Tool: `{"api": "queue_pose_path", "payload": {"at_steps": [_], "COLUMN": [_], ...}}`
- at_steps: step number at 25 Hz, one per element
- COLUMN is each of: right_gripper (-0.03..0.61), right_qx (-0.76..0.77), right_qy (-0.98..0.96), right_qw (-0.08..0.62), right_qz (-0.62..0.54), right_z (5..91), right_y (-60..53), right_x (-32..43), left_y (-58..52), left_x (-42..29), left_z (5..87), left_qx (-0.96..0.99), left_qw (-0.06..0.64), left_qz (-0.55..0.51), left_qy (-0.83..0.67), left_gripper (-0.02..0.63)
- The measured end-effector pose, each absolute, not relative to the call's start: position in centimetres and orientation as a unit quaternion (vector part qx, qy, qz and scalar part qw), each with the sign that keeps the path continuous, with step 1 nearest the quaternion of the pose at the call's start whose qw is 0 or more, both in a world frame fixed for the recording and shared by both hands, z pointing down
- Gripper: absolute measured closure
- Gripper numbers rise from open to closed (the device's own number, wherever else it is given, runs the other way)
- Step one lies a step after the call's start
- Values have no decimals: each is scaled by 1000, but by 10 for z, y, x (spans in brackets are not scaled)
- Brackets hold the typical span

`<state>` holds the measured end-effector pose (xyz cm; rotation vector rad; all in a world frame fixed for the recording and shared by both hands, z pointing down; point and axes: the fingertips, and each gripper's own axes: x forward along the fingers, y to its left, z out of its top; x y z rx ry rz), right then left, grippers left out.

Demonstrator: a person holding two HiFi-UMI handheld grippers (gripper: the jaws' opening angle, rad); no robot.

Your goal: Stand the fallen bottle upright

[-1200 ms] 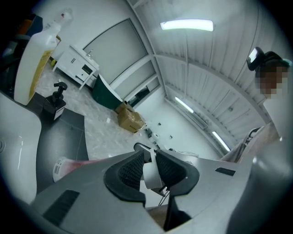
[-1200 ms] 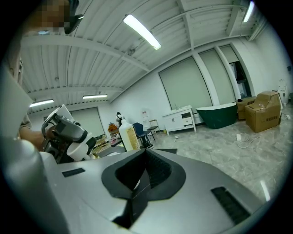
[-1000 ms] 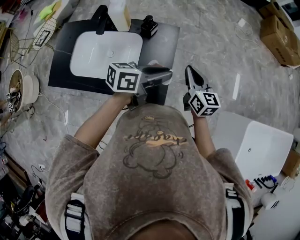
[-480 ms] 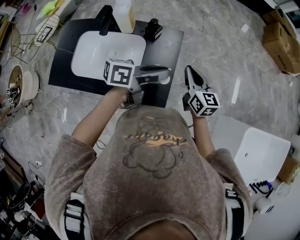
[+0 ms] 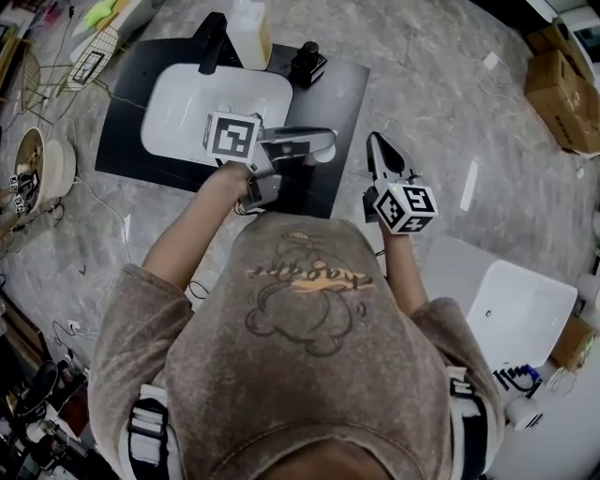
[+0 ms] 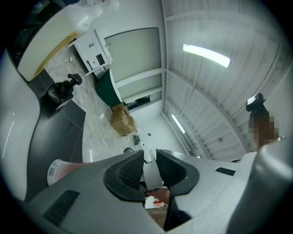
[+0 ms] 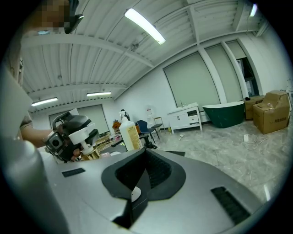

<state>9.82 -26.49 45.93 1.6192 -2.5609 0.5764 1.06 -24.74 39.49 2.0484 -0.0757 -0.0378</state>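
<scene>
My left gripper (image 5: 323,142) reaches level over the black counter (image 5: 342,89), just right of the white sink (image 5: 187,103). It is rolled onto its side. Its jaws (image 6: 149,157) are shut on a white part of the bottle. The bottle's pinkish-white body with a barcode label (image 6: 57,168) shows beside one jaw, and a white bit of the bottle (image 5: 324,155) peeks out under the tips. I cannot tell how the bottle is tilted. My right gripper (image 5: 375,142) hangs beside the counter's right edge; its pads (image 7: 146,153) meet with nothing between them.
A big white and yellow jug (image 5: 248,28), a black faucet (image 5: 211,42) and a black pump dispenser (image 5: 307,61) stand at the counter's far side. A second white basin (image 5: 520,309) lies at lower right. Cardboard boxes (image 5: 562,75) sit far right, a wire rack (image 5: 89,61) far left.
The left gripper has drifted toward the sink with the bottle and rolled, so its marker cube shows a different face. The right gripper has shifted a little.
</scene>
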Motion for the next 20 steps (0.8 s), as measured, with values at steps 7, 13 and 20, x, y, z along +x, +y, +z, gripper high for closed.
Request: {"api": "queue_pose_path", "payload": {"at_steps": [7,13,20], "right_gripper": [580,580,580], "right_qx": [525,526,528], "right_qy": [-829,-829,-828], "right_qw": [32,34,34], "right_qz": [189,188,188], "right_z": [460,460,459], "right_y": [-272,-277,-277], "right_x": [96,93,91], "left_y": [-258,-268,-278], "left_x": [8,3,-2], "left_z": [393,392,392], "left_qx": [827,822,813], "left_qw": [560,567,578], "left_qz": [-38,-53,-66], "left_qy": [-16,-9,-7], "left_gripper": [517,517,517]}}
